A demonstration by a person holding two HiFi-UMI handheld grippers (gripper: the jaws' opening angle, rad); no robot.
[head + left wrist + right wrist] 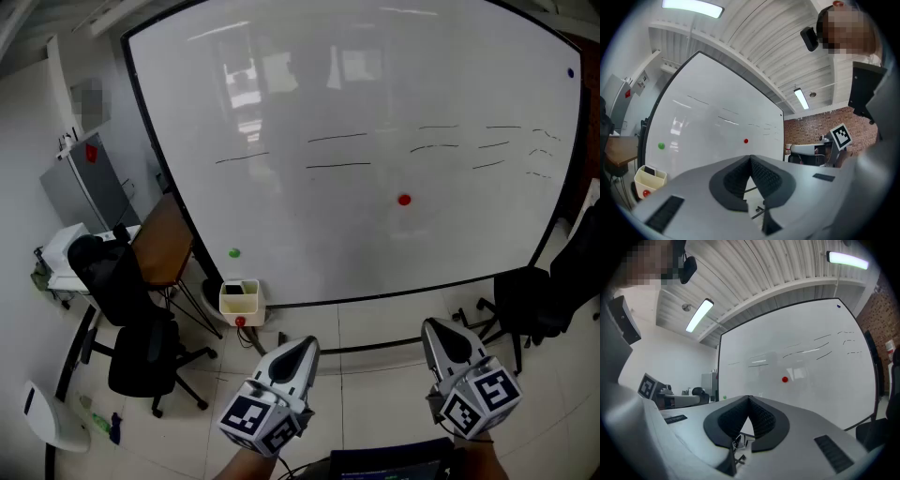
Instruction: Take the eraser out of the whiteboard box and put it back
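- Whiteboard (375,187) stands ahead, marked with a few short dark strokes across its upper half.
- Red magnet (404,199) sits low and right of the whiteboard's middle. Green magnet (233,252) is near its lower left corner.
- Whiteboard box (240,307), cream-coloured, hangs at the whiteboard's lower left corner, just under the green magnet, with a red dot on its front.
- Eraser (239,290): a dark block stands inside that box. It is too small to be sure this is the eraser.
- Left gripper (302,349) is held level below the whiteboard's bottom edge, well apart from the box. Its jaws are pressed together with nothing between them.
- Right gripper (438,333) is also level, below the whiteboard's lower right. Its jaws are together and empty.
- Black office chair (131,319) and wooden table (161,242) stand left of the whiteboard.
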